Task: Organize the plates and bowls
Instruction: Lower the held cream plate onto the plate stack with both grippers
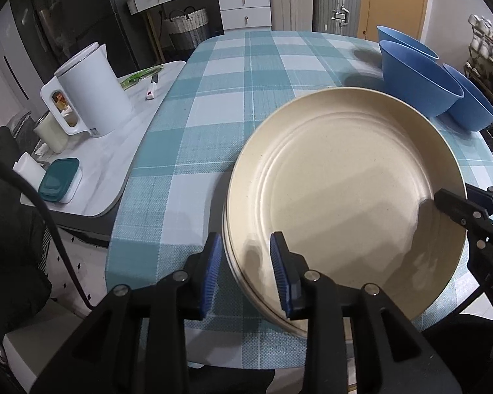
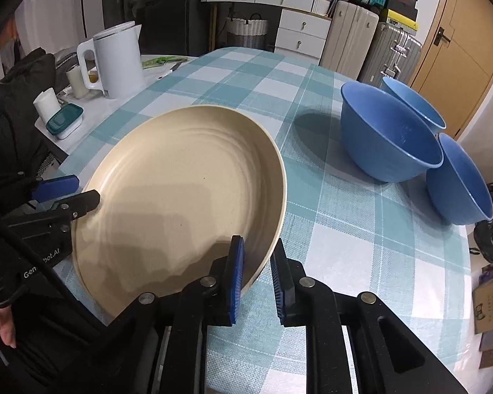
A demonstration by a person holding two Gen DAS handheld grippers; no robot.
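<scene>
Your left tool (image 1: 246, 272) straddles the near-left rim of the cream plates (image 1: 345, 203), its jaws partly apart: one pad sits outside the rim and one inside, and you cannot tell from this view whether they actually press on it. Layered edges at the lower left of the stack suggest more than one plate, so the top one seems to be settling onto the others. In the right wrist view your right tool (image 2: 256, 275) brackets the opposite rim, low and centre in the frame; its jaws stand narrow, with the inner pad against the plate and the outer pad showing a slight gap, so the hold looks light or about to let go. Gripping at two opposite edges probably keeps the plate level while you line it up on the stack. The three blue bowls (image 2: 387, 138) cluster at the right of that frame, touching each other and close to the worktop (image 2: 345, 246) edge, not nested yet. Bare checked cloth lies between the plates and the bowls, giving you room to draw both tools back. The kettle (image 2: 118, 59) stands at upper left, well apart.
</scene>
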